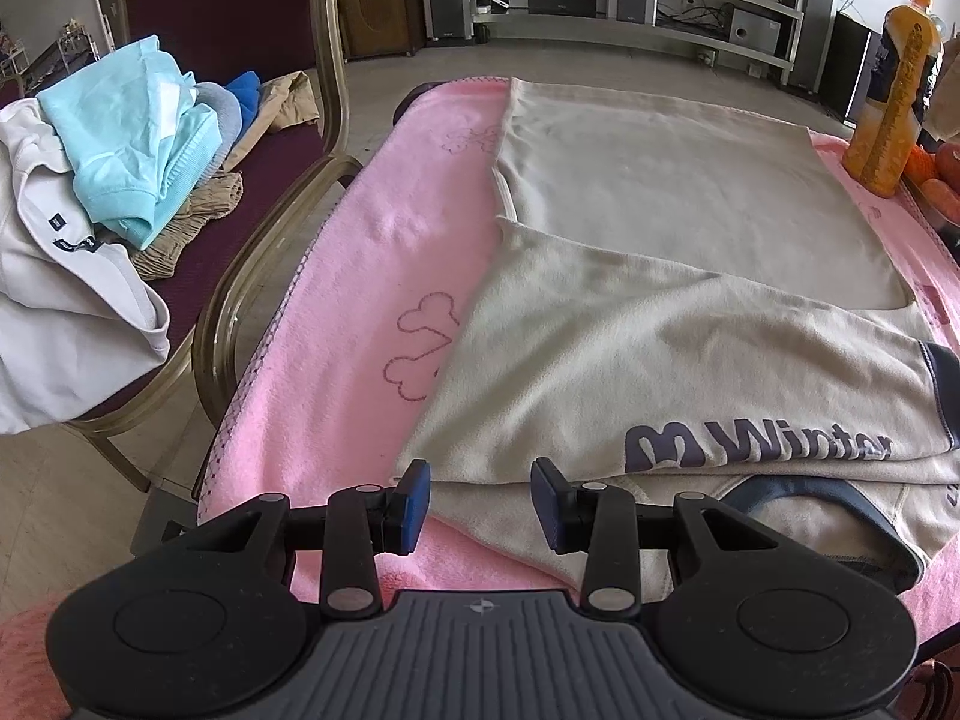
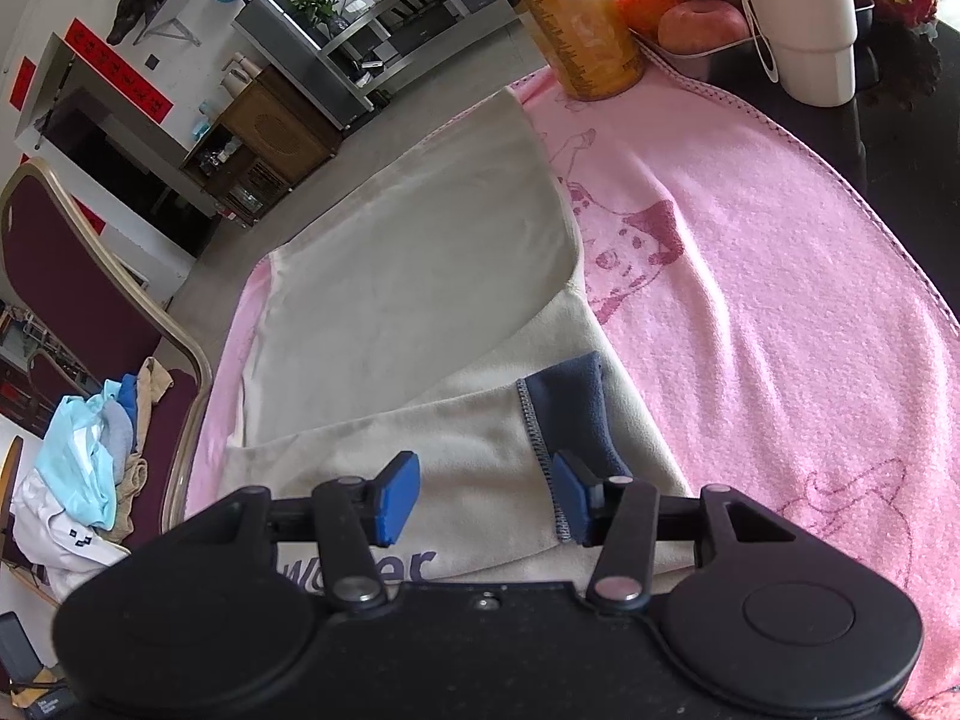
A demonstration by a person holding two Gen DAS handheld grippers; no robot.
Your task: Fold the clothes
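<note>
Garment count: I see one cream sweatshirt [image 1: 690, 276] laid flat on one pink blanket [image 1: 372, 252], its body running toward 12 o'clock and one sleeve folded across the near chest over the printed lettering [image 1: 756, 447]. One navy cuff [image 2: 570, 408] ends that sleeve. One chair [image 1: 270, 240] stands at 9 o'clock with a heap of unfolded clothes [image 1: 120, 168] on its seat; I cannot count the pieces in the heap reliably. One orange juice bottle [image 1: 894, 96] stands at 1 o'clock on the blanket's far corner.

View differences: only the right wrist camera shows the white cup [image 2: 798, 18] and the fruit [image 2: 696, 24] beside the bottle at 12 to 1 o'clock, plus the animal print on the blanket at 2 o'clock. Only the left wrist camera shows the navy neckline [image 1: 828, 498] at the near hem and the bone print on the blanket.

Pose: my left gripper [image 1: 480, 501] sits low over the sweatshirt's near left edge, pointing toward 12, jaws spread, nothing between them. My right gripper [image 2: 486, 495] is rolled slightly, aimed toward 11, jaws also spread; the cuff end lies just at its right pad, not pinched.
</note>
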